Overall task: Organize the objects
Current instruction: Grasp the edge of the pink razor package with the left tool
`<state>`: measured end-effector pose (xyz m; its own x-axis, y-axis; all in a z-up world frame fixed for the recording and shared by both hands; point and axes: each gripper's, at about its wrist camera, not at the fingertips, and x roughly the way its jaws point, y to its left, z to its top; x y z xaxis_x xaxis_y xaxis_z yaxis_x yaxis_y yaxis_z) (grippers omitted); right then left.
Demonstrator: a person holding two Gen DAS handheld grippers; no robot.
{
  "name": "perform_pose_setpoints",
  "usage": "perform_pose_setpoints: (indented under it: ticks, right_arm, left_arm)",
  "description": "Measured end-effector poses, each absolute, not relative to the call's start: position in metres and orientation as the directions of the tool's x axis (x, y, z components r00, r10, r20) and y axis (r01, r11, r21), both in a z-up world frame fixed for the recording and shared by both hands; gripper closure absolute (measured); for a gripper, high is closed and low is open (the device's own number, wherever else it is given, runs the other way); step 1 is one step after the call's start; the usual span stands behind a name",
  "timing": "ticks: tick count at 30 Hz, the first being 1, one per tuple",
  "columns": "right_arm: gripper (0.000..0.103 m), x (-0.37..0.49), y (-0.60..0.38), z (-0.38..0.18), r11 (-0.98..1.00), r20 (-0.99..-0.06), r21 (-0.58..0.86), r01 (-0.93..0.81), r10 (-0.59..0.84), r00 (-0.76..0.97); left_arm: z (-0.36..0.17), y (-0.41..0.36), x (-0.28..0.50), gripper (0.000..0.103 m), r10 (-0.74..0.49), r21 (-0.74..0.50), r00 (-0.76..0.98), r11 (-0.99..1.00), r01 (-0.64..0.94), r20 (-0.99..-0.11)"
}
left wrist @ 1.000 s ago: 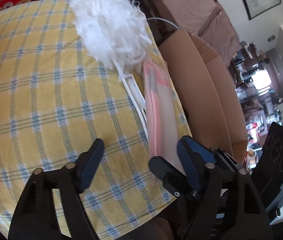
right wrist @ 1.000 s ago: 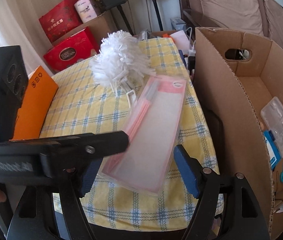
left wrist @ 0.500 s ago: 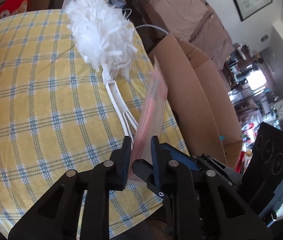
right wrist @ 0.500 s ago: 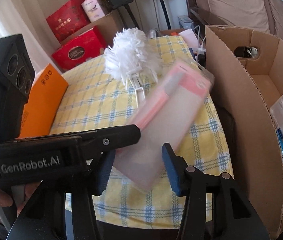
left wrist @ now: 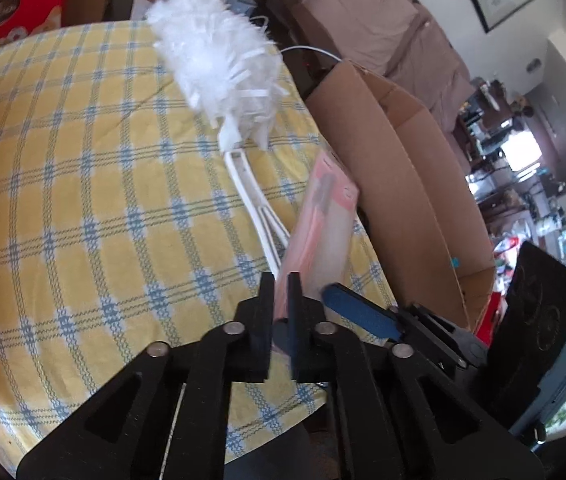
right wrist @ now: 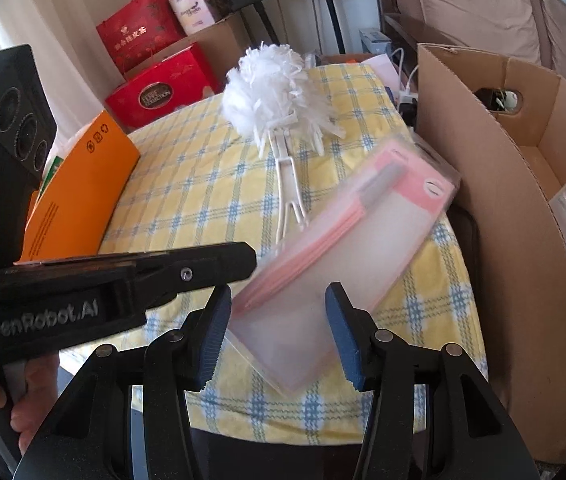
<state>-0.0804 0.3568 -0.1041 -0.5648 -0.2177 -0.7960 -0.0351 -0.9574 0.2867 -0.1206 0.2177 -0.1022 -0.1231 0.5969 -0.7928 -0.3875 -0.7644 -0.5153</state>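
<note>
Since the left gripper (left wrist: 281, 286) has its jaws pinched on the near corner of the pink packet (left wrist: 323, 236), it tilts up—light, flimsy, slick. From the right gripper (right wrist: 277, 320), jaws wide, the packet's near end lies between them—grip the long edges.

- Pink-and-clear flat packet (right wrist: 347, 248): lifted at its near end, tilted above the checked cloth.
- White fluffy duster (left wrist: 219, 60): lying flat, handle pointing nearward.
</note>
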Motion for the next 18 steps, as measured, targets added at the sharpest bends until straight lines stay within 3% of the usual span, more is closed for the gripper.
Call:
perform_pose_setpoints:
  ticks: [1, 3, 7, 11, 15, 18]
  right_arm:
    - [0.052, -0.078, 0.359, -0.103, -0.955, -0.795, 0.294, -0.038, -0.222, -0.564]
    - [0.049, -0.073, 0.364, -0.102, -0.953, -0.796, 0.298, -0.050, -0.219, -0.565]
    - [0.046, -0.067, 0.374, -0.103, -0.953, -0.799, 0.293, -0.075, -0.202, -0.567]
    - [0.043, -0.067, 0.381, -0.111, -0.938, -0.800, 0.333, -0.097, -0.226, -0.556]
    - [0.042, -0.066, 0.378, -0.110, -0.946, -0.803, 0.314, -0.083, -0.218, -0.554]
    - [0.042, -0.066, 0.377, -0.110, -0.947, -0.803, 0.311, -0.076, -0.219, -0.555]
  left_arm:
    - [-0.103, 0.216, -0.121, 0.084, 0.597, -0.518, -0.121, -0.766, -0.382, -0.793]
    - [-0.105, 0.213, -0.121, 0.074, 0.593, -0.516, -0.125, -0.771, -0.373, -0.796]
    - [-0.109, 0.217, -0.123, 0.071, 0.588, -0.513, -0.111, -0.771, -0.377, -0.801]
    - [-0.116, 0.227, -0.120, 0.071, 0.584, -0.514, -0.069, -0.759, -0.398, -0.809]
    - [-0.114, 0.232, -0.115, 0.090, 0.582, -0.504, -0.065, -0.750, -0.429, -0.811]
    - [-0.112, 0.230, -0.115, 0.092, 0.598, -0.523, -0.057, -0.740, -0.423, -0.800]
